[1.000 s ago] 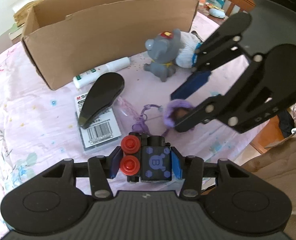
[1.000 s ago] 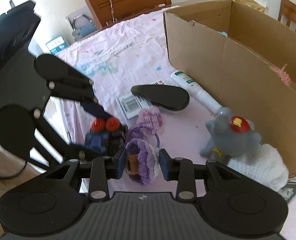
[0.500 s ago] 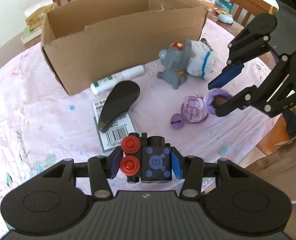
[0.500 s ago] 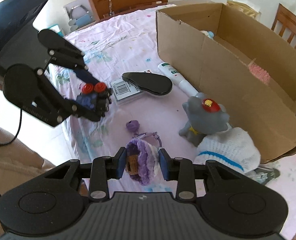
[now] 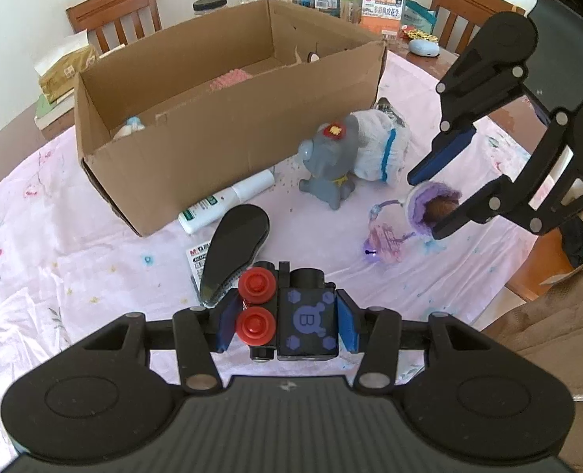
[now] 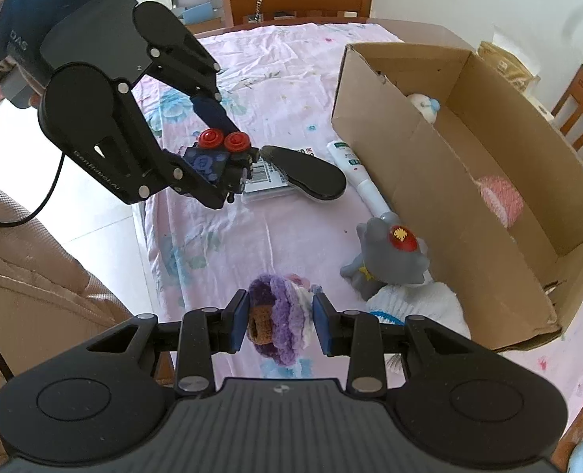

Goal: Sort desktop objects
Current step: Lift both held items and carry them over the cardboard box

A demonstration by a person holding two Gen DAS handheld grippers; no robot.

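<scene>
My left gripper [image 5: 287, 321] is shut on a black block toy [image 5: 291, 315] with two red studs and a blue bear print, held above the pink tablecloth. The same gripper [image 6: 220, 157] and toy [image 6: 216, 157] show at upper left in the right wrist view. My right gripper [image 6: 279, 321] is shut on a purple knitted flower [image 6: 277, 317] with a brown centre; its tag charm [image 5: 386, 238] dangles below it. From the left wrist view, that gripper [image 5: 429, 205] and flower [image 5: 433, 207] hang at right. An open cardboard box [image 5: 212, 134] stands behind, also seen at right [image 6: 468, 197].
On the cloth lie a grey toy animal [image 5: 330, 161] against a white knitted piece [image 5: 382, 146], a white tube [image 5: 228, 201], a black hairbrush [image 5: 236, 240] over a barcoded packet [image 6: 263, 181]. The box holds a pink item [image 6: 500, 197] and a small plush [image 6: 421, 104]. Chairs and jars stand behind.
Both grippers have risen with their loads, so the table looks farther off and more of the box's inside shows. The right gripper has rolled, and the dangling charm has lifted off the cloth.
</scene>
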